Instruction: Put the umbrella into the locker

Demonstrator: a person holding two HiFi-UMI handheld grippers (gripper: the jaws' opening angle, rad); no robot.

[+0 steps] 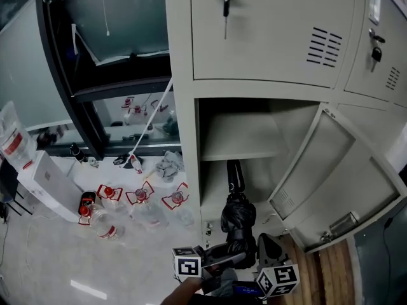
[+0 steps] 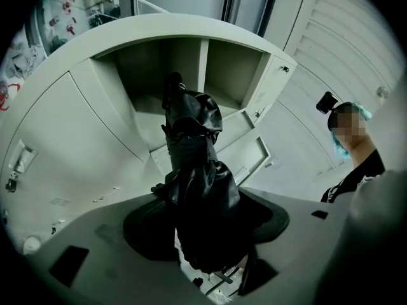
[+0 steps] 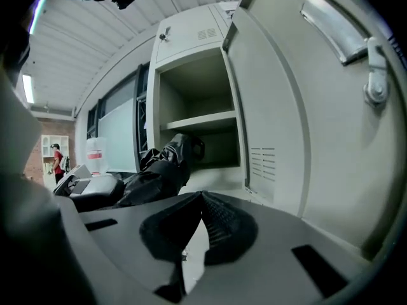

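The folded black umbrella point(image 1: 238, 218) is clamped in my left gripper point(image 1: 224, 259), which is shut on its lower part. Its handle end reaches into the open locker compartment point(image 1: 245, 176), below the inner shelf point(image 1: 238, 150). In the left gripper view the umbrella point(image 2: 197, 170) fills the space between the left gripper point(image 2: 206, 234) jaws and points at the compartment. My right gripper point(image 1: 270, 250) hangs just right of the umbrella, in front of the swung-open door point(image 1: 331, 176). In the right gripper view my right gripper point(image 3: 202, 199) is shut on nothing, with the umbrella point(image 3: 159, 167) to its left.
Several plastic bottles point(image 1: 140, 199) and a white box point(image 1: 48, 183) lie on the floor left of the locker. A key point(image 1: 225, 2) hangs in the shut upper door. The open door's edge stands close on the right.
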